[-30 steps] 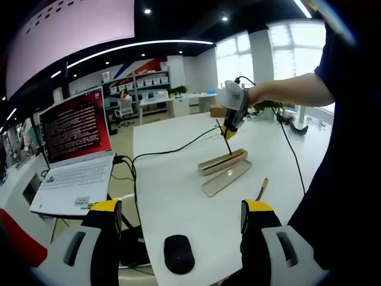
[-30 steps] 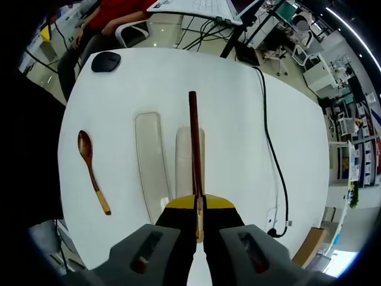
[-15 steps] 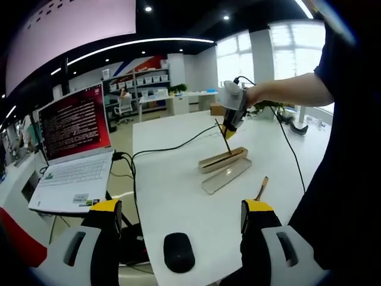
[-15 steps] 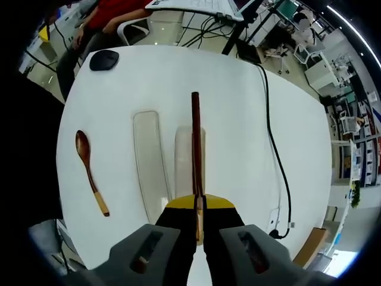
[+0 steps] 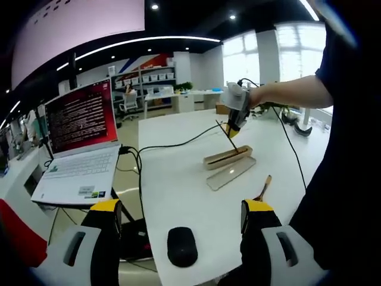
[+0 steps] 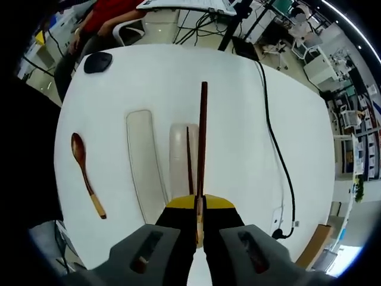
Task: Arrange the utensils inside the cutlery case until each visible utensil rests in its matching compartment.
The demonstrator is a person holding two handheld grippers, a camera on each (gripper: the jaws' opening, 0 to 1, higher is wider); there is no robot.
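Note:
The wooden cutlery case tray (image 6: 180,156) lies on the white table (image 6: 238,107), with its clear lid (image 6: 143,161) flat beside it on the left. My right gripper (image 6: 199,205) is shut on a dark chopstick (image 6: 202,137) that reaches out over the tray. A thinner dark stick (image 6: 189,159) lies lengthwise in the tray. A wooden spoon (image 6: 83,170) rests left of the lid. In the left gripper view, my right gripper (image 5: 236,114) holds the chopstick (image 5: 229,136) tilted above the tray (image 5: 227,158), with the lid (image 5: 231,173) and spoon (image 5: 262,189) nearer. My left gripper (image 5: 182,214) is open and holds nothing.
A black mouse (image 5: 181,246) sits close to the left gripper. An open laptop (image 5: 80,137) stands left of the table, and a black cable (image 6: 274,155) crosses the table's right side. A person in red (image 6: 113,12) sits beyond the far edge.
The held chopstick has swung slightly right over the tray, and a thinner dark stick now shows in the tray beside it. The left gripper view has shifted a little.

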